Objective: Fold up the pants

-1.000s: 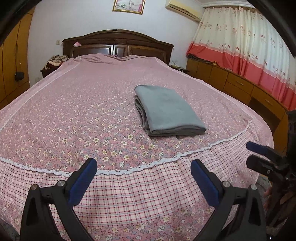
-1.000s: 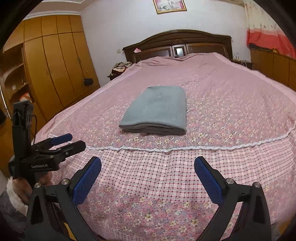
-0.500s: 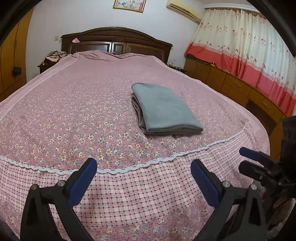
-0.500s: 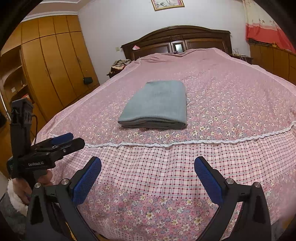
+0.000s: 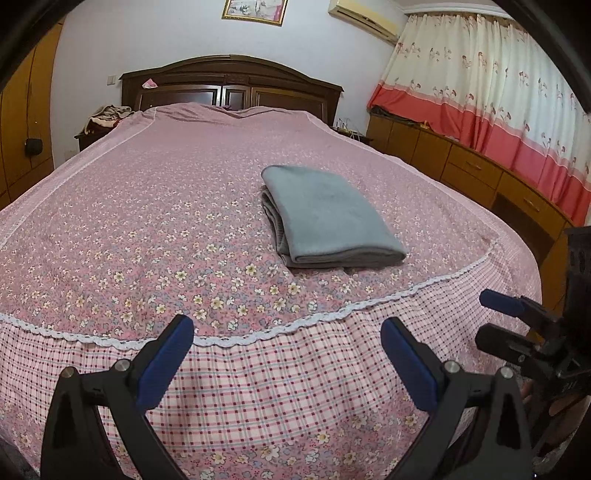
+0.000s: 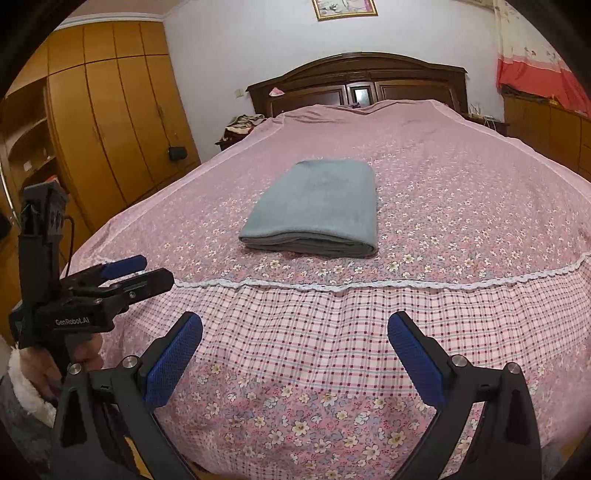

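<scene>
Pants: the grey pants (image 5: 328, 218) lie folded into a flat rectangular stack on the flowered top of the bedspread (image 5: 147, 229), toward the foot of the bed, just beyond the white lace trim (image 6: 369, 286).
Left gripper: the left gripper (image 5: 286, 354) hangs over the checked drop of the bedspread at the foot, jaws spread wide, nothing between its blue pads; well apart from the pants.
Right gripper: the right gripper (image 6: 295, 345) is likewise spread and empty, low over the same checked band.
In the way: nothing lies between either gripper and the pants; only bare bedspread.
Around: dark wooden headboard (image 6: 358, 83), framed picture (image 5: 255, 11), wardrobe (image 6: 110, 110) on the left, curtain (image 5: 498, 92) over low cabinets on the right.
Nightstand: a heap, probably clothes (image 5: 107, 116), too small to tell.
</scene>
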Tool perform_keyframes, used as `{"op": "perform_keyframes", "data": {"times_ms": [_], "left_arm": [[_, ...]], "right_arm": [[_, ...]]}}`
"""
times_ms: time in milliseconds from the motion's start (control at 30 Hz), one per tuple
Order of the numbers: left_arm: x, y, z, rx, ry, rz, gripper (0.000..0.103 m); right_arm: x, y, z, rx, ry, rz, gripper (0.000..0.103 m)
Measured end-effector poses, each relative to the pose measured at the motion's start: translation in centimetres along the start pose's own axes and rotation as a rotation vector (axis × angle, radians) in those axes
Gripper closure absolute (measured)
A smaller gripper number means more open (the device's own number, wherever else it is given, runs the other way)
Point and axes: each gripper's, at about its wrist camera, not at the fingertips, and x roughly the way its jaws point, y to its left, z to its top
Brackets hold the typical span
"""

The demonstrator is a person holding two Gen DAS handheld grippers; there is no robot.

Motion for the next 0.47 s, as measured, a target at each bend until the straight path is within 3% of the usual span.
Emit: {"op": "perform_keyframes", "data": {"times_ms": [467], "left_arm": [[0.01,-0.62,-0.34,0.029,-0.002,-0.005,0.0]], "right_arm": [[0.4,-0.13,0.13,0.018,0.006,0.019,0.001]]}}
